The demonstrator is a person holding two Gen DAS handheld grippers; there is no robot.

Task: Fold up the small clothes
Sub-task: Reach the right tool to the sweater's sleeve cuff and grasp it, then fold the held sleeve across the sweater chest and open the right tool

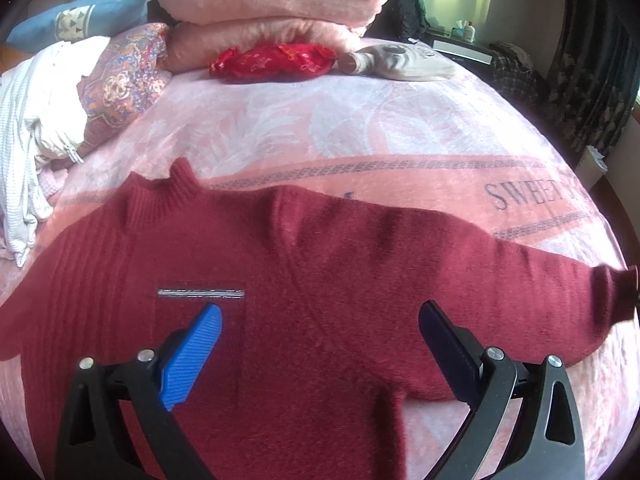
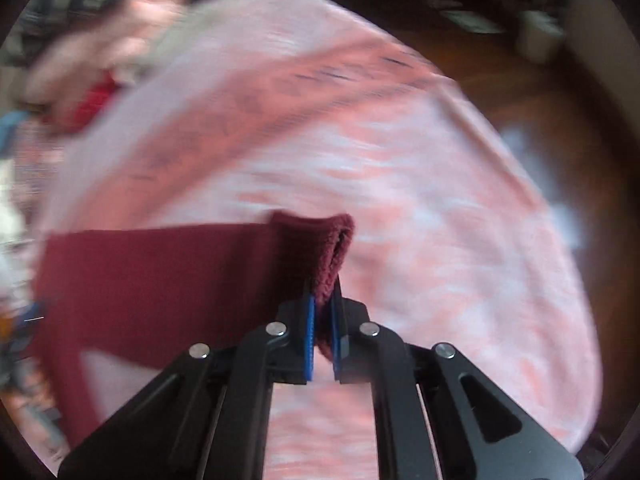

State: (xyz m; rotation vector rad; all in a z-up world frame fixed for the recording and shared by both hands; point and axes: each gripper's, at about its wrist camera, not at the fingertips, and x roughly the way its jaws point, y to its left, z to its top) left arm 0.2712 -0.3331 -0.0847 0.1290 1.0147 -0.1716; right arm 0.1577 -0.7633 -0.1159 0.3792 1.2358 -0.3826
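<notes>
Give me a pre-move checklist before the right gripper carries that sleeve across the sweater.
1. Right gripper gripping the sleeve cuff: ok, jaws shut on it.
2. Left gripper clear of the fabric: ok, jaws open above the sweater, nothing between them.
3. Sweater body lying flat on the blanket: ok, spread out, collar away from the camera.
4. Fold path free of other items: ok, the red pouch and stacked bedding sit beyond the collar.
5. Other sleeve's position: cannot tell, it runs out of view.
</notes>
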